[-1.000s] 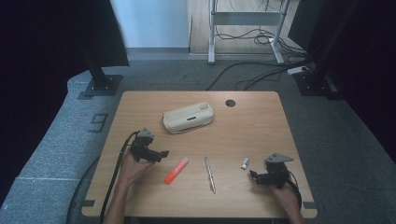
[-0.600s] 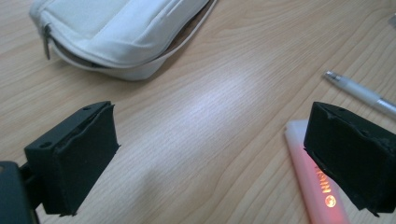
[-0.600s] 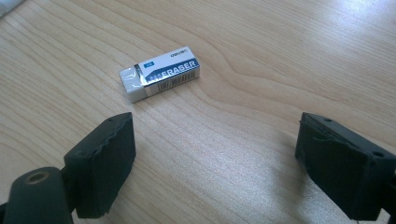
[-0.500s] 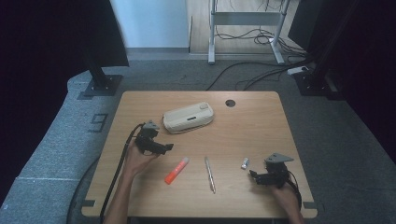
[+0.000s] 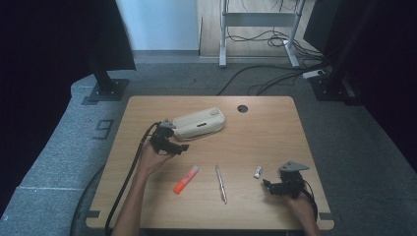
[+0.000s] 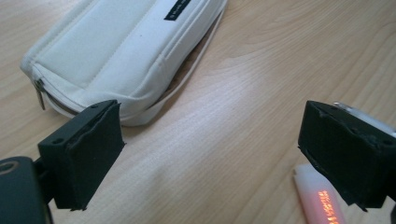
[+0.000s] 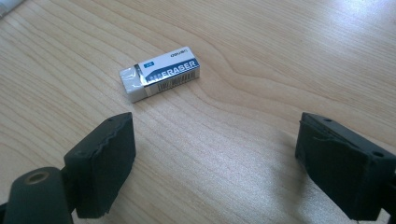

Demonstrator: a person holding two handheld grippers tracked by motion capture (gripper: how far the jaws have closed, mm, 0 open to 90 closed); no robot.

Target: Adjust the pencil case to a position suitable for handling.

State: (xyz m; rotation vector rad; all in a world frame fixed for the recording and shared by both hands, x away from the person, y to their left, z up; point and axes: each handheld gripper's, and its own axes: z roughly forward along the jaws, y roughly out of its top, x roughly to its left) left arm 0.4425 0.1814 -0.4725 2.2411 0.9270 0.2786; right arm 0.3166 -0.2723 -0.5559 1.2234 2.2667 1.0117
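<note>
While my left gripper [image 5: 180, 147] hovers unclenched and empty, its jaws just narrowing slightly, the white pencil case [image 5: 199, 123] lies just beyond at one o'clock; my right gripper [image 5: 268, 186] rests open, eraser [image 7: 159, 73] at eleven o'clock.

The high view hangs above the near edge, facing forward and down over the whole table [image 5: 295, 123]. The left gripper view rides low, close over the wood, facing the pencil case [image 6: 116, 51] at 11 o'clock. The right gripper view, equally close, faces the eraser [image 7: 159, 73], which the high view shares [image 5: 257, 171].
</note>
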